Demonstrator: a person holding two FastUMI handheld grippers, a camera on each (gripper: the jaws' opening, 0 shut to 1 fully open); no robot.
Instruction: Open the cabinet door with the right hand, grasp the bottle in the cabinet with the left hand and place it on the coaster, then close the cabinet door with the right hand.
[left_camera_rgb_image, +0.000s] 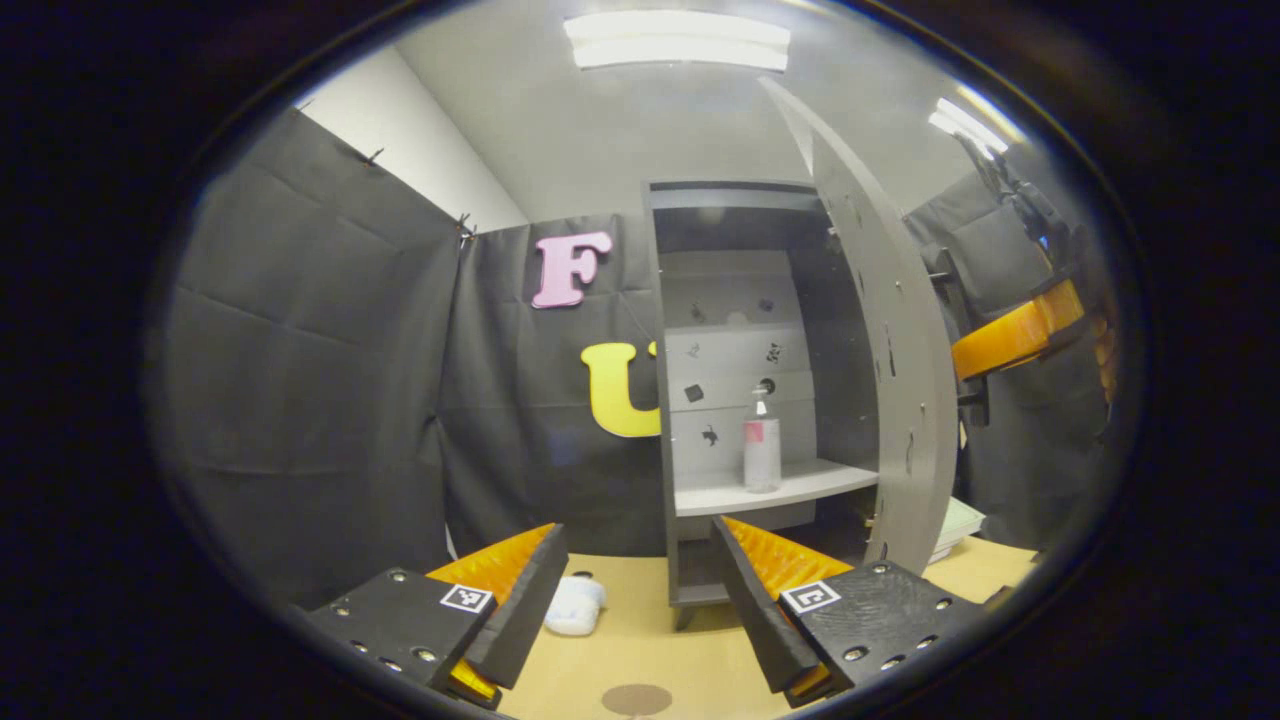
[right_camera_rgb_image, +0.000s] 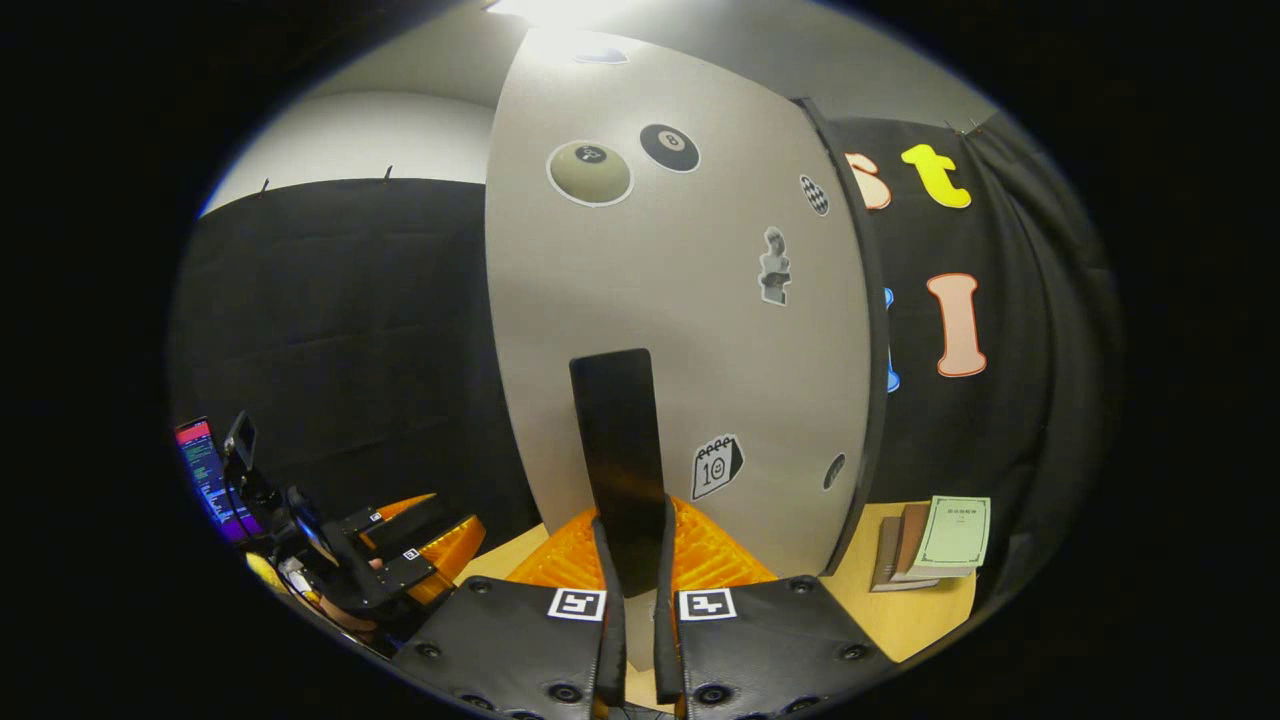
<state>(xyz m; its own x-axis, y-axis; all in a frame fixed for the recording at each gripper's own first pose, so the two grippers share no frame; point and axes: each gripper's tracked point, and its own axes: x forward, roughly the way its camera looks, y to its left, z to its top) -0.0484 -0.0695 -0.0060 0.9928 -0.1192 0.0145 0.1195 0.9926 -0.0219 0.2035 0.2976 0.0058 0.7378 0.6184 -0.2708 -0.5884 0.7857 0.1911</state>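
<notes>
Nearest in the left gripper view, the left gripper (left_camera_rgb_image: 640, 600) hangs low over the tan table (left_camera_rgb_image: 690, 650) with its jaws released, wide apart and holding nothing. Between the fingers, at the near table edge, lies a round brown coaster (left_camera_rgb_image: 636, 698). A small white object (left_camera_rgb_image: 576, 605), too blurred to identify, rests on the table just past the left finger.

Beyond stands a tall grey cabinet (left_camera_rgb_image: 662, 400) with its door (left_camera_rgb_image: 890, 380) swung open toward the right. On the pale shelf (left_camera_rgb_image: 770, 488) inside stands the bottle (left_camera_rgb_image: 761, 447), upright: a slim clear pump bottle with a white pump head and a pink patch on its upper body. It sits apart from the cabinet walls, near the middle of the shelf, well apart from the left gripper. Small dark stickers dot the cabinet's back panel.

In the right gripper view, the right gripper (right_camera_rgb_image: 634, 560) has its jaws clenched on the door's dark vertical handle (right_camera_rgb_image: 620, 450), both fingers pressing its lower end. The door's pale outer face carries several stickers, among them a black billiard ball and a calendar page. To the right a few books (right_camera_rgb_image: 935, 540) lie on the table beside the door's edge. At lower left the left gripper appears farther off, with a lit screen (right_camera_rgb_image: 205, 470) behind it.
</notes>
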